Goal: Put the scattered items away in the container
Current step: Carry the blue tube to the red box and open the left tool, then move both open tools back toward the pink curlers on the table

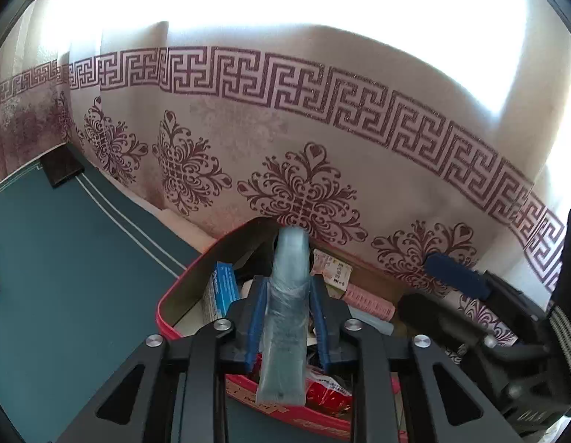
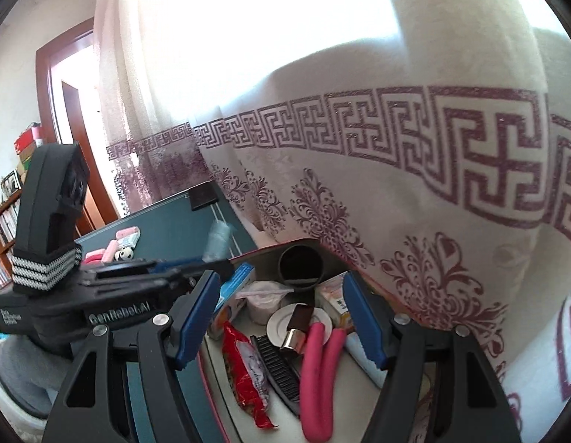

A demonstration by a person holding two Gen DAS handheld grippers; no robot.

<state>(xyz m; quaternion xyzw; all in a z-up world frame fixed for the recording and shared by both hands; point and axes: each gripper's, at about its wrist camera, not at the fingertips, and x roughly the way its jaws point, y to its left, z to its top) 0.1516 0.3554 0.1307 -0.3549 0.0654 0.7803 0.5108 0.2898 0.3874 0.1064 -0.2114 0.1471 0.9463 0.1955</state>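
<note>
My left gripper (image 1: 287,291) is shut on a pale blue tube (image 1: 287,313) and holds it over the red-rimmed container (image 1: 174,295). In the right wrist view the tube (image 2: 218,238) sticks up from the left gripper (image 2: 211,258), blurred. My right gripper (image 2: 281,317) is open and empty above the container (image 2: 263,249). Inside lie a red snack packet (image 2: 244,365), a black comb (image 2: 279,373), a pink foam curler (image 2: 318,373), a white dish (image 2: 281,323) and a blue box (image 2: 235,282). On the green table (image 2: 167,229) lie a small football (image 2: 123,254) and pink items (image 2: 110,251).
A patterned curtain (image 1: 303,140) hangs right behind the container and along the table's far edge. A dark block (image 1: 62,168) sits at the table's far corner. A black cup (image 2: 300,264) stands in the container's back. A doorway and bookshelves are far left.
</note>
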